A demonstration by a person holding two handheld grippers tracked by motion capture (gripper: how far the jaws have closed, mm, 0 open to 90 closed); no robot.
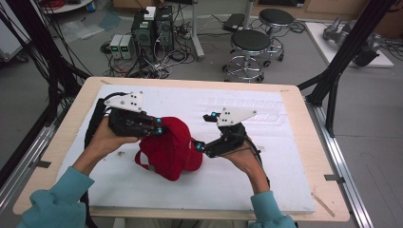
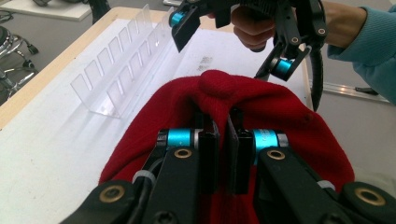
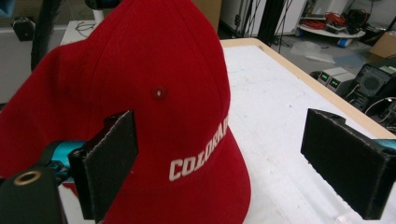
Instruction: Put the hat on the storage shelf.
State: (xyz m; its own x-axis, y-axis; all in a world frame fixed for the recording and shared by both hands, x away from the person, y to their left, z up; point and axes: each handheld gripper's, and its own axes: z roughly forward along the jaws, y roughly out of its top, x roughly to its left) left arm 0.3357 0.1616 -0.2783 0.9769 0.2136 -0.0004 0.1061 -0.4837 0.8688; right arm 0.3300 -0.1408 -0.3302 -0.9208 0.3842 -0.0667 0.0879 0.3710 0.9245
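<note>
Left claw gripping red cap, right claw hanging released beside it.
Left claw (image 1: 159, 127) is pinching the crown of the red cap (image 1: 171, 147), holding it over the middle of the white surface (image 1: 285, 161). Right claw (image 1: 204, 133) is sitting just right of the cap with jaws spread wide, nothing clamped between them; clear plastic divider (image 2: 119, 70) is lying on the surface behind the cap.

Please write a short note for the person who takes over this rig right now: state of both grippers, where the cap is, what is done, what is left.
Left gripper: shut on the crown fabric of the red cap, which it holds above the white mat.
Right gripper: open, beside the cap's front, holding nothing.
Done: cap pinched and lifted by the left.
Left: probably a second grip by the right, near the brim.
</note>
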